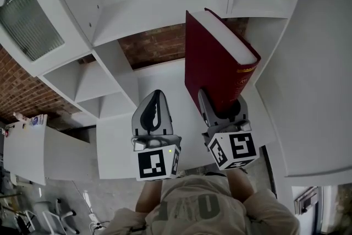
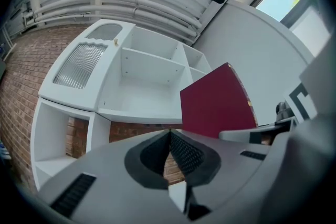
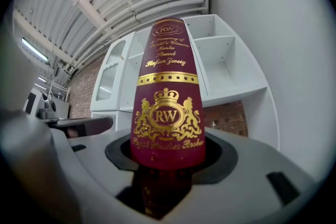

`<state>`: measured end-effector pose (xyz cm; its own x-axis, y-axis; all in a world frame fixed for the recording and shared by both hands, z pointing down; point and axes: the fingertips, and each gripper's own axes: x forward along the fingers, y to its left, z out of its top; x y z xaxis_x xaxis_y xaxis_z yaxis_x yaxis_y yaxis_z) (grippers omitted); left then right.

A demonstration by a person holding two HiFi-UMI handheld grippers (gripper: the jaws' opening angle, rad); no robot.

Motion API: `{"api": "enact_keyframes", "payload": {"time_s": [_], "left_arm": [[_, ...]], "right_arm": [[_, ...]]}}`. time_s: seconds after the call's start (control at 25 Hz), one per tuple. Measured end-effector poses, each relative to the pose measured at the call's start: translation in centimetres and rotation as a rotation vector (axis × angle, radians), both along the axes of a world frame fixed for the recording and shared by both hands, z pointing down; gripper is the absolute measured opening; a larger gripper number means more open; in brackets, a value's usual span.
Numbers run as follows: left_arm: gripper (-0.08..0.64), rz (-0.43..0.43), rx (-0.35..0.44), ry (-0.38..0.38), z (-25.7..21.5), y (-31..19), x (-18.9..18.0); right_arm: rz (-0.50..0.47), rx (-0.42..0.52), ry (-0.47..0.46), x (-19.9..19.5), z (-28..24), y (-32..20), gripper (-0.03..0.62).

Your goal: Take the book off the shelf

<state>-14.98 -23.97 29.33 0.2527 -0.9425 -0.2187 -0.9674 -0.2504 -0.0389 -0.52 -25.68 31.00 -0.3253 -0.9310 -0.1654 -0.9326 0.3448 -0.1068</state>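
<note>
Two grippers sit nearest: the left gripper (image 1: 155, 114) has its jaws pressed together on nothing, and the right gripper (image 1: 220, 109) clamps the red book (image 1: 212, 63) low at its spine. The book stands upright, seemingly clear of the compartments. A single low pinch on a tall volume wants firm pressure and a vertical carry away from the right edge of the white shelf (image 1: 143, 19) beyond.
</note>
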Motion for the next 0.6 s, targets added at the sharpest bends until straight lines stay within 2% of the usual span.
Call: {"api": "enact_keyframes", "payload": {"time_s": [0.6], "left_arm": [[0.012,-0.017,-0.016,0.009,0.44,-0.69,-0.37]], "right_arm": [[-0.012,-0.027,0.001,-0.19,0.49,-0.94,0.245]]}}
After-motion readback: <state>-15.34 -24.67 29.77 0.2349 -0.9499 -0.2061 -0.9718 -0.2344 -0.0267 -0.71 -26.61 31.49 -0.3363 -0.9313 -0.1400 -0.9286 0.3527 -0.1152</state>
